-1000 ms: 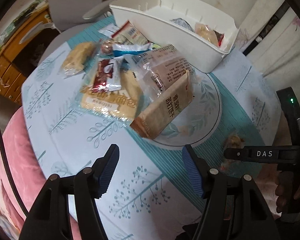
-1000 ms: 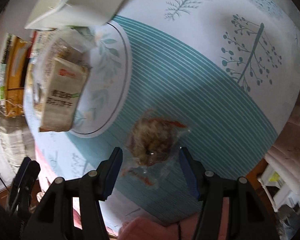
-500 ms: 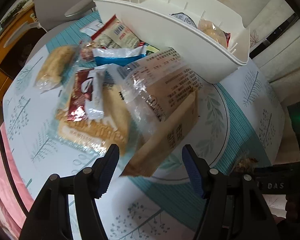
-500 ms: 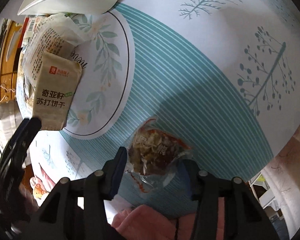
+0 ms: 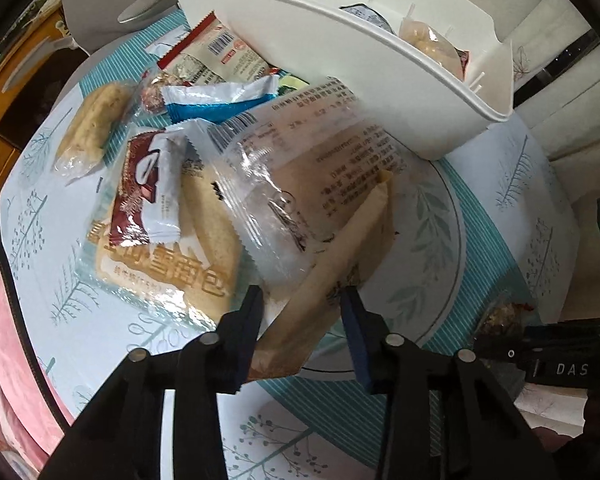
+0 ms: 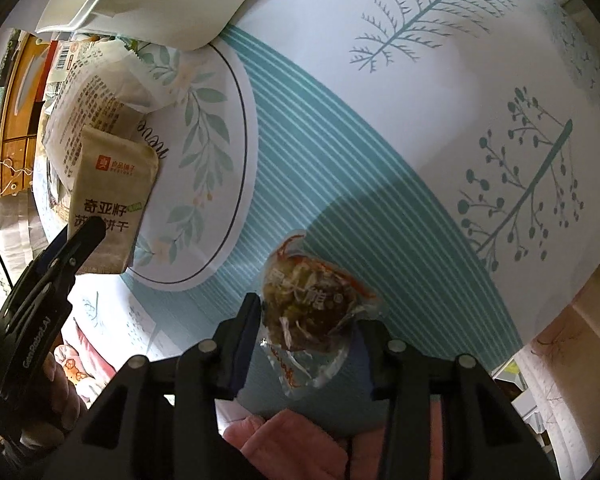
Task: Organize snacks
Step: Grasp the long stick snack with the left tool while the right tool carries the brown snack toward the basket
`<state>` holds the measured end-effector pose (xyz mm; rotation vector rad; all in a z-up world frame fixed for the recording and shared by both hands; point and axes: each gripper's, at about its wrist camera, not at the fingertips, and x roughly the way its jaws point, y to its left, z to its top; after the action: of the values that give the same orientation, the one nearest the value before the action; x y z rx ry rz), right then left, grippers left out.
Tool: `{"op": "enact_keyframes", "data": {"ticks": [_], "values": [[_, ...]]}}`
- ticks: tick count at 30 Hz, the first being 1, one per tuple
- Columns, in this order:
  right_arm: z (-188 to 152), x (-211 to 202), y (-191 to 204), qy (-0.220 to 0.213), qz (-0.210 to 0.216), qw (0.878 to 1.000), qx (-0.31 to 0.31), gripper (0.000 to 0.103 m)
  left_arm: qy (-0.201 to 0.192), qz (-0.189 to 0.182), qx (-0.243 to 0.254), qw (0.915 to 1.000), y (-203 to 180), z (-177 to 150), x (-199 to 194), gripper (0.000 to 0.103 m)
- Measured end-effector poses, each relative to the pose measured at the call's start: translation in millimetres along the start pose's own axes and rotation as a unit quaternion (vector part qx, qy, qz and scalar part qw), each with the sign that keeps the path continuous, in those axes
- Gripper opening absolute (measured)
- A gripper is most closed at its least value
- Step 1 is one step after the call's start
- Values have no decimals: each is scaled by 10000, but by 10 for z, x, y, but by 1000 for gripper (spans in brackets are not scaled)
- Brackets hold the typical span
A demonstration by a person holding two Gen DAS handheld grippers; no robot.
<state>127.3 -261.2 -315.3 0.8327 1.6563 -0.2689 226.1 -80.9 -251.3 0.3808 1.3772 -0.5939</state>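
Since earlier: both grippers had closed in on their packets; the left gripper (image 5: 300,308) had come down over the pile, and its jaws had just been closing around the near end of the tan cracker pack (image 5: 324,300); the right gripper (image 6: 304,320) had just been narrowing on the small clear pouch (image 6: 314,312).
Left fingers: narrowed to about a quarter of their travel, cracker pack between them; whether the pads pressed it, I cannot tell.
Right fingers: partly closed, left pad against the pouch's edge, right pad hidden behind crinkled film; a firm hold unconfirmed.
Where things lay: cracker pack leaning on the clear-wrapped biscuit packet (image 5: 300,184) beside the white bin (image 5: 340,72); pouch alone on the striped tablecloth (image 6: 340,140).
Risk, left: slanted pack could pivot or slip out, dragging the glossy biscuit packet along.
Risk, right: pads might catch only loose film, so the pouch tears or drops.
Writing: cracker pack read "奇亚籽" above "苏打饼干"; gripper bodies marked "DAS" and "GenRobot.AI"; pouch print too blurred.
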Motion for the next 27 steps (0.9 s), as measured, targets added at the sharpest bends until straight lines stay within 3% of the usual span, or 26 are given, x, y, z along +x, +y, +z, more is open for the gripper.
{"op": "enact_keyframes", "data": {"ticks": [8,15,27], "values": [[-81,-125,-89,-157,78,9998,-7,37,68,-167,57,9998,-316,-122,-13,11],[-281,-214,-204,-345,105,9993,46,35,-43,-428,-206,9989,-469,-380,-146,10],[-1070,-317,-252,-951,222,9952,-5,35,-574,-372,-557,9961,-349,-940,-672,10]]}}
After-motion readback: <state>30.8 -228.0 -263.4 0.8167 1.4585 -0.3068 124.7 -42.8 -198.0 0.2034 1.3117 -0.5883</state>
